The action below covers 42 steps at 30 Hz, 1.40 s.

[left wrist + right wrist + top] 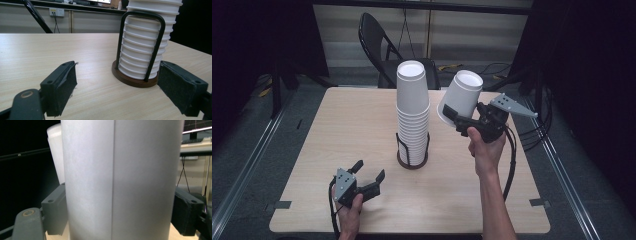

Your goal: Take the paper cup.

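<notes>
right of the stack (413, 112), the right gripper (458, 121) pinches a tilted cup (460, 96). squeezing too hard could crush it. the left gripper (369, 173), spread wide, waits near the stack.

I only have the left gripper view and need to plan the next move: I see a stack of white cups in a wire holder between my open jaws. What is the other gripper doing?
Observer: The right gripper is raised beside the top of the stack, shut on a single white cup.
Operator: Which way up is that cup?
Observer: Upside down and tilted, its closed base up and leaning away from the stack.
Operator: Is it touching the stack?
Observer: No, the high view shows a gap between them.
Operator: And where does my left gripper sit on the table?
Observer: The left gripper is low near the table's front left, apart from the holder.
</notes>
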Available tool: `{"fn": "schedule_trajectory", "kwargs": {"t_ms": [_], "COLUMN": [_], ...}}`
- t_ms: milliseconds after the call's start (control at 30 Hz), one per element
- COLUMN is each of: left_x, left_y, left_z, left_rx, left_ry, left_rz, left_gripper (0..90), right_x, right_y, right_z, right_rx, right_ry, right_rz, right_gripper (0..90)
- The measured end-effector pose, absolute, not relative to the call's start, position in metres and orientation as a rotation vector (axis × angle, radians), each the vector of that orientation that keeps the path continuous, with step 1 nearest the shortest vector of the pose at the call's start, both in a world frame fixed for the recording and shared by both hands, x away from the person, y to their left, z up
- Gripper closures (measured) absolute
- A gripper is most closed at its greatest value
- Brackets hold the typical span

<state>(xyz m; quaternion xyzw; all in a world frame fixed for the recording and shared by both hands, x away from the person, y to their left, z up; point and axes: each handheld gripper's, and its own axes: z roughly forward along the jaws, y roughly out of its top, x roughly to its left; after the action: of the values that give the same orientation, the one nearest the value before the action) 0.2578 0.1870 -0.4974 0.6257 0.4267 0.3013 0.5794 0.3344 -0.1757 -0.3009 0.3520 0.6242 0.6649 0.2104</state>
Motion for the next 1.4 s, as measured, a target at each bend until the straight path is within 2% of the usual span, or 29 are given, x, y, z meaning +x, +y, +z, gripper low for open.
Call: {"fn": "schedule_trajectory", "kwargs": {"t_ms": [133, 633, 967, 1400], "left_x": [0.259, 0.260, 0.258, 0.257], "left_y": [0.187, 0.178, 0.170, 0.159], "left_z": [-0.497, -0.494, -0.491, -0.487], "left_rx": [1.466, 1.535, 1.551, 1.547], "left_ry": [1.010, 0.932, 0.884, 0.820], "left_rz": [0.704, 0.562, 0.535, 0.512], "left_gripper": [15.9, 16.1, 16.3, 22.7], "right_x": [0.332, 0.318, 0.308, 0.291], "right_y": [-0.176, -0.169, -0.160, -0.152], "right_z": [-0.312, -0.361, -0.384, -0.424], "right_rx": [0.989, 1.082, 1.102, 1.201], "right_ry": [1.748, 1.818, 1.861, 1.875], "right_rz": [1.850, 1.861, 1.891, 1.992], "right_gripper": [17.1, 17.1, 17.1, 17.1]}}
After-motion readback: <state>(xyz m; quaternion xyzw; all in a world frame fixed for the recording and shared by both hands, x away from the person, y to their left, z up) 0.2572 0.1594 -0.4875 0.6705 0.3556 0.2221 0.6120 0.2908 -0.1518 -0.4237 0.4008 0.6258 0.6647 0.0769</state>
